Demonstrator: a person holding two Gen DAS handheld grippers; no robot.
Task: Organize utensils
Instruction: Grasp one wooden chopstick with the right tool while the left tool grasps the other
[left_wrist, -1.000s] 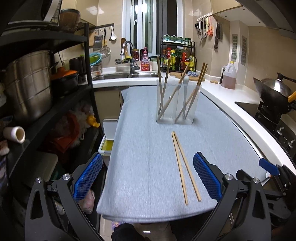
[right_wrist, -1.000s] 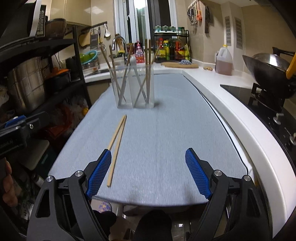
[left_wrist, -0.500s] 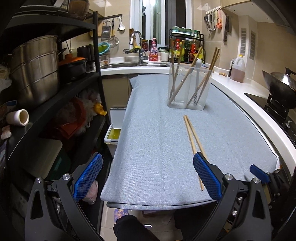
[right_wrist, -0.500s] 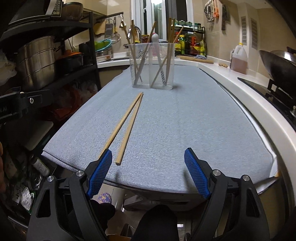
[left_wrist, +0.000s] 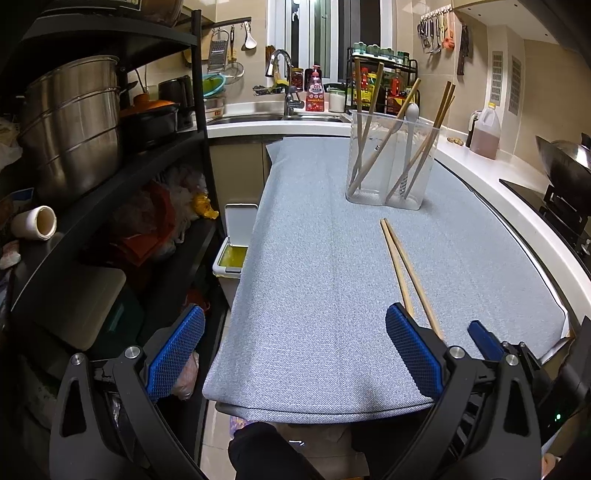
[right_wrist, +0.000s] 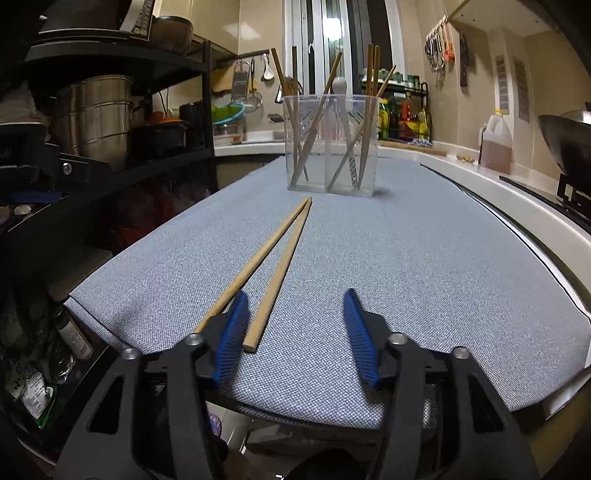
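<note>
Right wrist: right tool (right_wrist: 293, 334) jaws just narrowing, ungripped; one chopstick (right_wrist: 279, 273) end between, other outside left pad.

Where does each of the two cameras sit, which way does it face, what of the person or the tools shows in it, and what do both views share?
Left wrist: on the left gripper, wide open over the table's near left corner, facing the sink; the right gripper's blue tip shows at the right.
Right wrist: on the right gripper, low over the grey mat, its jaws just closing around one chopstick's end without touching.
Shared: the loose chopsticks and the clear holder.
</note>
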